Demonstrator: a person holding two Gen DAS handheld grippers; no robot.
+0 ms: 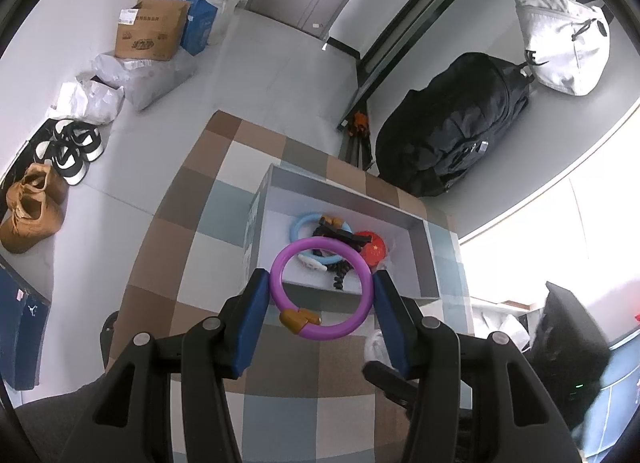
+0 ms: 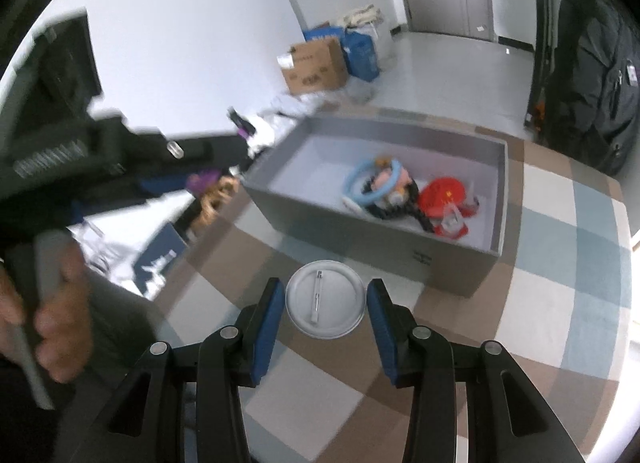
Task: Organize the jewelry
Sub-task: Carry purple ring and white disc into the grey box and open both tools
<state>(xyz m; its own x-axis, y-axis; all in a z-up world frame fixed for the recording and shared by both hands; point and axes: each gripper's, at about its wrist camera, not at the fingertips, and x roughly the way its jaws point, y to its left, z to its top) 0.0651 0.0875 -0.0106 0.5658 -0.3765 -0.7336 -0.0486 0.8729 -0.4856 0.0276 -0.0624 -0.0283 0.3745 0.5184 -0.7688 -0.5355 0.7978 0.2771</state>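
Note:
My left gripper [image 1: 320, 291] is shut on a purple ring bracelet [image 1: 322, 287] with a gold clasp, held above the near wall of a grey box [image 1: 340, 191]. The box holds a light blue ring [image 1: 310, 223], a red badge [image 1: 372, 249] and dark tangled pieces. My right gripper [image 2: 326, 305] is shut on a round silver pin badge [image 2: 326, 305], pin side up, held above the checkered cloth just in front of the grey box [image 2: 360, 235]. The left gripper shows blurred in the right wrist view [image 2: 192, 183] at the box's left.
The checkered cloth [image 1: 192, 231] covers the table. On the floor beyond lie shoes [image 1: 32, 203], a cardboard box [image 1: 150, 29], plastic bags and a black backpack [image 1: 452, 131]. A white bag [image 1: 564, 47] stands behind it.

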